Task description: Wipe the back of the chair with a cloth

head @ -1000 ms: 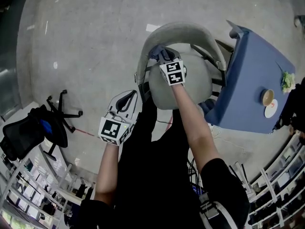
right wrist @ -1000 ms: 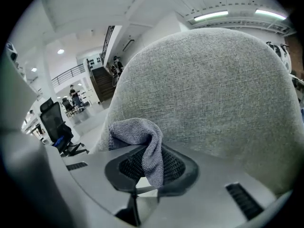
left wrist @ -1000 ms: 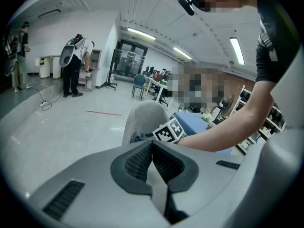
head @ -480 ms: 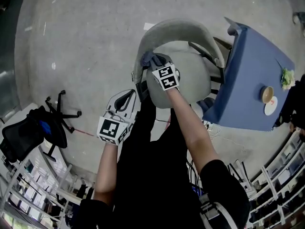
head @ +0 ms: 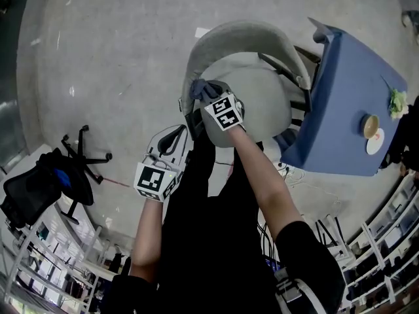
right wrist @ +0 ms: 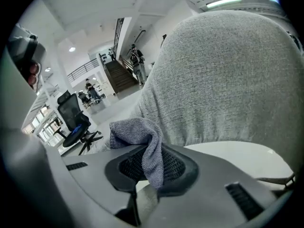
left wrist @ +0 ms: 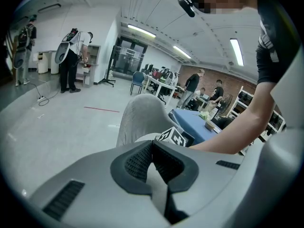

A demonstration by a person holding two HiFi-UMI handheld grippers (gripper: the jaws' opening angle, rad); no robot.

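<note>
Right gripper view: right gripper (right wrist: 152, 172) clenches the cloth (right wrist: 135, 132) at the chair back (right wrist: 223, 80); best pressed flat, swept steadily; left gripper (left wrist: 153, 163) fingers clenched, empty.

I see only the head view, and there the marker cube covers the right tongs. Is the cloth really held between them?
Observer: Yes. In the right gripper view the right tongs are shut on a fold of the grey cloth.
Operator: How near is the chair back to it?
Observer: The grey fabric chair back fills the view just behind the cloth; whether they touch, I cannot tell.
Operator: And the left tongs?
Observer: In the left gripper view the left tongs are shut with nothing between them.
</note>
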